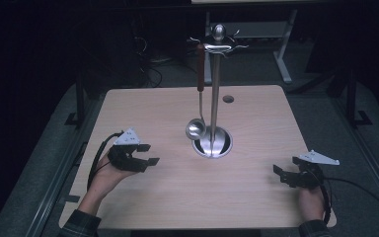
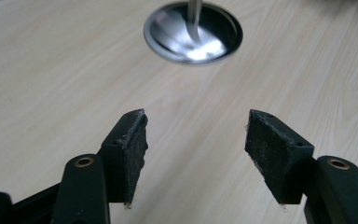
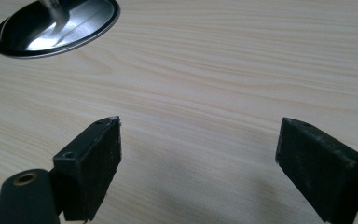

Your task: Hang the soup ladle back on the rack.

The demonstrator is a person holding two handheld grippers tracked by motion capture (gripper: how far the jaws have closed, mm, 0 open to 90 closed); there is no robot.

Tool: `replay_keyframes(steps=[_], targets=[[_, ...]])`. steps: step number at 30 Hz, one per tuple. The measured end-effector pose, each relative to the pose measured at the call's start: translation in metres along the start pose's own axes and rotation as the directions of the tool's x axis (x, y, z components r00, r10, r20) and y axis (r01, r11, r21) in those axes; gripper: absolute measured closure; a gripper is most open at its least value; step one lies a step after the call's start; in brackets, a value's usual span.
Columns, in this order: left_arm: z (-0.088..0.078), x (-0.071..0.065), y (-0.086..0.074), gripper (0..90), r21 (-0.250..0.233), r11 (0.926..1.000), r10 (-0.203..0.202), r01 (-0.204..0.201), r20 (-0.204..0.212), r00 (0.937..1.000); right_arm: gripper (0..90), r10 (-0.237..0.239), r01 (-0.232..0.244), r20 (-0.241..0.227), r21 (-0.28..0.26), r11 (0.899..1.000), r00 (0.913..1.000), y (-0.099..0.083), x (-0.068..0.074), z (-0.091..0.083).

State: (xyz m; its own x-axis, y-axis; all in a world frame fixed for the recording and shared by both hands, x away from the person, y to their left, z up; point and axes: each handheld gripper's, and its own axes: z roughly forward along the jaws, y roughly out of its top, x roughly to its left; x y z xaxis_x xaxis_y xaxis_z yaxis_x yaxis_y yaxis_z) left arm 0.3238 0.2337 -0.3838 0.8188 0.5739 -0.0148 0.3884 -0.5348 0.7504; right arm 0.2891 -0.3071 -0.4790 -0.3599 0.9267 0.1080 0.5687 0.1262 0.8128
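Observation:
A steel utensil stand (image 1: 215, 89) rises from a round base (image 1: 212, 142) at the middle of the wooden table (image 1: 261, 123). A ladle (image 1: 196, 129) with a reddish-brown handle hangs from one of the top hooks, its bowl just above the base's left rim. My left gripper (image 1: 150, 154) sits low at the table's left, pointing toward the stand, open with nothing between its jaws. In the left gripper view the left gripper (image 2: 196, 135) faces the base (image 2: 193, 32). My right gripper (image 1: 285, 168) rests at the table's right, also open and holding nothing. The right gripper view shows this gripper (image 3: 198, 140) and the base (image 3: 56, 28) at upper left.
A small dark cable hole (image 1: 228, 98) lies near the table's far edge, behind the stand. Beyond the table the room is dark, with a white desk frame (image 1: 281, 54) and cables on the floor. Bare tabletop stretches between both grippers.

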Motion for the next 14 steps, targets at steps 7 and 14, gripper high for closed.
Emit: replay_keyframes(steps=[7, 14], targets=[[0.003, -0.006, -0.031, 35.6, 0.016, 0.9999, -0.004, 0.005, -0.019, 0.9998, 13.7, 0.000, 0.000, 0.001, -0.002, 1.000, 1.0000, 0.000, 0.000, 0.000], [0.004, -0.007, -0.044, 32.4, 0.019, 0.9995, -0.024, 0.024, -0.021, 0.9995, 13.7, -0.006, 0.006, 0.003, -0.003, 1.000, 1.0000, 0.000, 0.001, 0.000]])
